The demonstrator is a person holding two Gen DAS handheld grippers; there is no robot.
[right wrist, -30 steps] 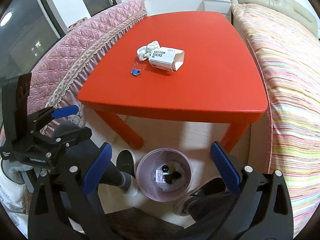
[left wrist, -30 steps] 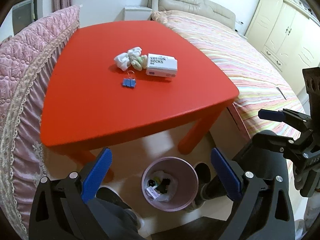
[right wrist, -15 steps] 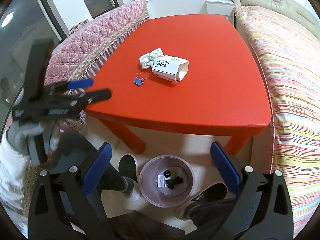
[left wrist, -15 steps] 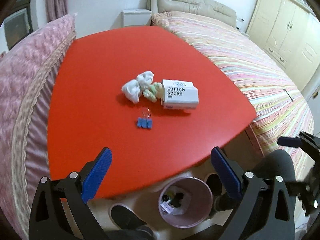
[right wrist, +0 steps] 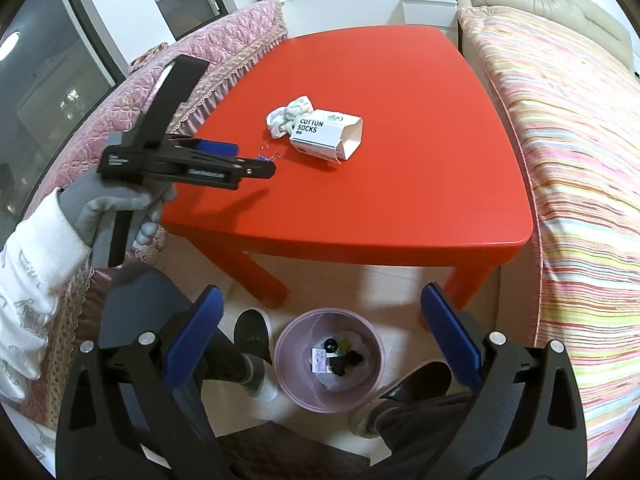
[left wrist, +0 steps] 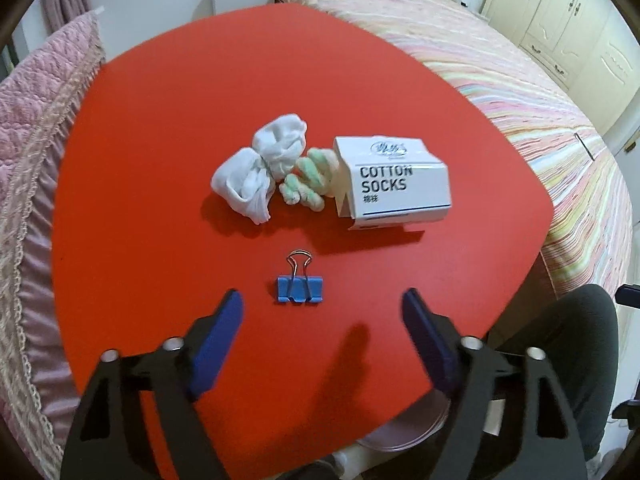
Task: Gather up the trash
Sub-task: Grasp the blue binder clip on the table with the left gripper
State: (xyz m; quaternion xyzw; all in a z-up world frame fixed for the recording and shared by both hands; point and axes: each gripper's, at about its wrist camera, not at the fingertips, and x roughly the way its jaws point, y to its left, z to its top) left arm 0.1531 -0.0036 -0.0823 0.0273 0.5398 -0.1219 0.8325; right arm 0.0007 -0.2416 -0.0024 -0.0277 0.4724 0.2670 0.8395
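Note:
On the red table (left wrist: pixel 160 128) lie a blue binder clip (left wrist: pixel 299 288), a white "COTTON SOCKS" box (left wrist: pixel 394 184), a white balled sock (left wrist: pixel 262 168) and a green-white sock (left wrist: pixel 310 179). My left gripper (left wrist: pixel 322 312) is open, hovering low over the table just short of the clip. From the right wrist view the left gripper (right wrist: pixel 256 160) is seen side-on over the table's left edge, near the box (right wrist: pixel 326 134). My right gripper (right wrist: pixel 320 312) is open and empty, above the pink trash bin (right wrist: pixel 329 360) on the floor, which holds some trash.
A pink quilted sofa (right wrist: pixel 120 128) borders the table's left side, a striped bed (right wrist: pixel 580 140) its right. The person's feet in shoes (right wrist: pixel 252 336) flank the bin. The table's red legs (right wrist: pixel 262 280) stand just behind it. Cream wardrobes (left wrist: pixel 580 20) stand far right.
My left gripper has moved forward and down over the table, closing in on the binder clip. My right gripper has stayed above the bin with only a slight shift.

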